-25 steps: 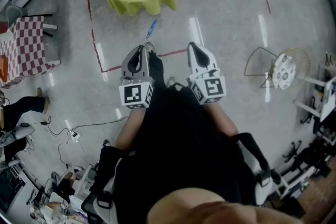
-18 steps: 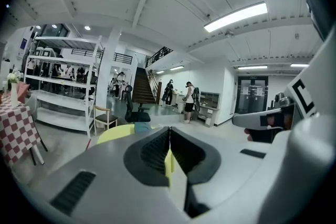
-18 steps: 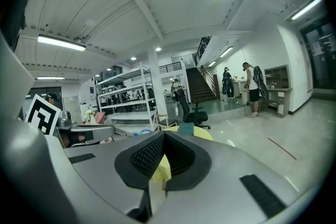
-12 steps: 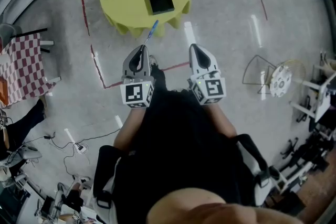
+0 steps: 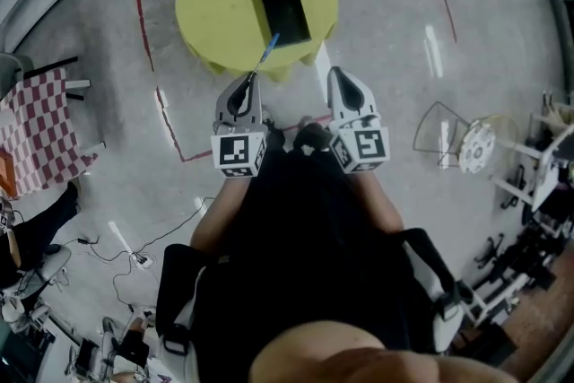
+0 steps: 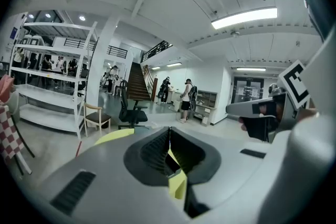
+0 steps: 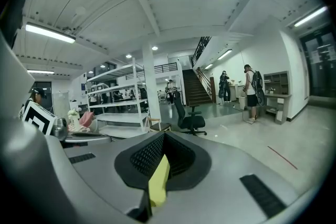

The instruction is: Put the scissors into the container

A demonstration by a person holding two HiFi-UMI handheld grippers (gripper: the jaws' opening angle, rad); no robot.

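Both claws are pressing shut: right claw empty, left claw pinching seemingly stiff, slippery scissors by one end, container at twelve o'clock.

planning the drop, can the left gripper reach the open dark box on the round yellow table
Probably yes: nothing stands between the left gripper, holding the blue scissors, and the open dark box.

No legible text, brand, number anywhere; only coded square markers on left tongs, right tongs.
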